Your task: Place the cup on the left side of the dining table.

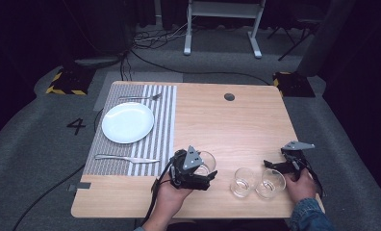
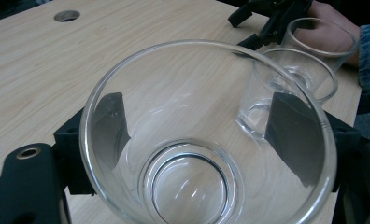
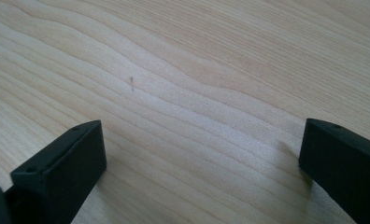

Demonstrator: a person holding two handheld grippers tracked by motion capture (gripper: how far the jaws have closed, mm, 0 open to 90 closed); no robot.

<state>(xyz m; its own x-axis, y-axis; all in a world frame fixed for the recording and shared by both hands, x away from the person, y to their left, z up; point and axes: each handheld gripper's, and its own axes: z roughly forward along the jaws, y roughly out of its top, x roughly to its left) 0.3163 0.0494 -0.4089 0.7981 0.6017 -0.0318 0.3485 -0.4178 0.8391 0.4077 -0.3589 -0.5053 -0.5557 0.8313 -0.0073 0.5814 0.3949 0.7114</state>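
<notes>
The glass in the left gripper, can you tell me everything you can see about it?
The glass is clear, round and empty, with a thick base and a wide open mouth. It looks like real glass, unbroken. The left gripper is shut on it, one black pad pressing each side of its wall. In the left gripper view its mouth tips toward the camera. It is near the front edge of the wooden table, right of the striped mat. Two more glasses stand beside it, apart.

**Camera positions**

My high view looks forward and down over the whole table [image 1: 236,125]. The left gripper view sits close behind a glass [image 2: 206,140], sharing the two other glasses. The right gripper view faces bare tabletop closely.
</notes>
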